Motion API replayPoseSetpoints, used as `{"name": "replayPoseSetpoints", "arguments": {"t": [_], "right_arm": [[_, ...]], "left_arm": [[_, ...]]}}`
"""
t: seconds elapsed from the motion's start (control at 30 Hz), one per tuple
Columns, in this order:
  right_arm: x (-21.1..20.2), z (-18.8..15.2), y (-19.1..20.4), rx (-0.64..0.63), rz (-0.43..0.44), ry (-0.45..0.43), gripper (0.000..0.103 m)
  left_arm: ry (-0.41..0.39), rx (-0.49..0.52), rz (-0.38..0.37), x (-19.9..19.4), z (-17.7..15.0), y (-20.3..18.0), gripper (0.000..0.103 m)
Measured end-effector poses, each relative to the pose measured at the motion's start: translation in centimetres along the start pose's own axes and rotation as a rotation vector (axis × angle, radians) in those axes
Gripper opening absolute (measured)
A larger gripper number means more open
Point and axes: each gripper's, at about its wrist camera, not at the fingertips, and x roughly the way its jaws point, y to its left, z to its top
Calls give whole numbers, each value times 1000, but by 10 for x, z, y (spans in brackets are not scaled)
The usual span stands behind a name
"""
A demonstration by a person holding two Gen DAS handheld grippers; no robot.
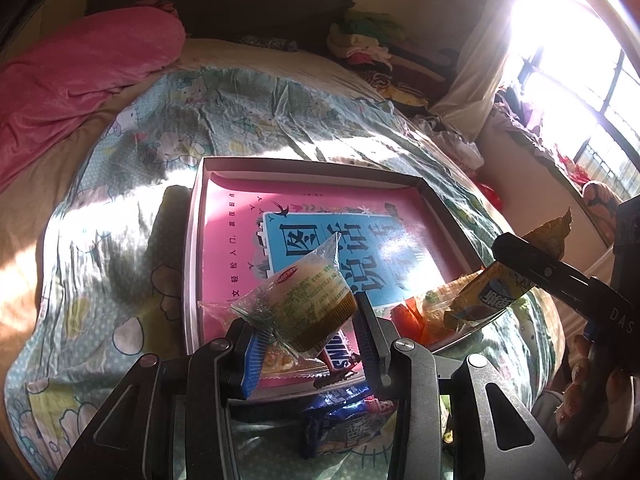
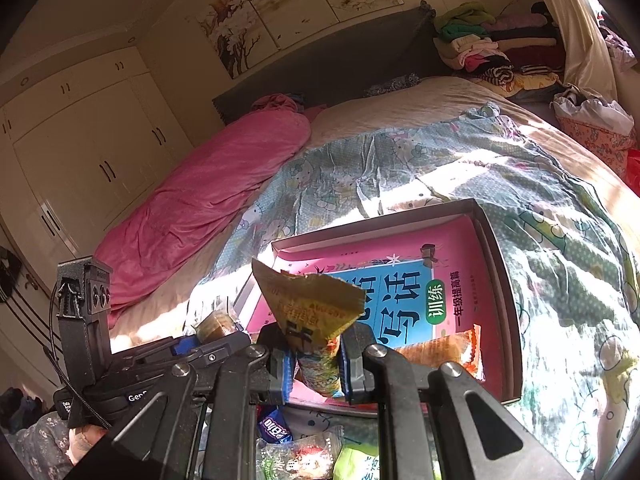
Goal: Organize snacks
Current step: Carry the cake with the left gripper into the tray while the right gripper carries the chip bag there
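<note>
My left gripper (image 1: 301, 314) is shut on a round cake in a clear wrapper (image 1: 308, 292) and holds it over the near left part of a shallow cardboard box (image 1: 193, 240). A pink and blue book (image 1: 340, 252) lines the box. In the box lie a Snickers bar (image 1: 340, 358) and an orange packet (image 1: 412, 316). My right gripper (image 2: 316, 342) is shut on a yellow snack packet (image 2: 312, 300), which hangs above the box's near edge (image 2: 502, 264). The orange packet (image 2: 444, 352) lies just to its right. In the right wrist view, the left gripper (image 2: 216, 340) is beside it on the left.
The box rests on a cartoon-print quilt (image 1: 120, 240) spread over a bed. Loose snacks lie on the quilt in front of the box: a blue packet (image 1: 344, 428), and in the other view a blue packet (image 2: 274, 428) and a green one (image 2: 356, 460). A pink blanket (image 2: 200, 200) lies far left.
</note>
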Motion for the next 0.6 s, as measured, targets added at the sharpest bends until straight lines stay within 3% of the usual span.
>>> {"name": "replayPoseSetpoints", "arguments": {"t": [0.6], "right_arm": [[27,-13,-14,44,-31,59,18]], "left_arm": [[46,22,-5,23,-3,-7,41]]}}
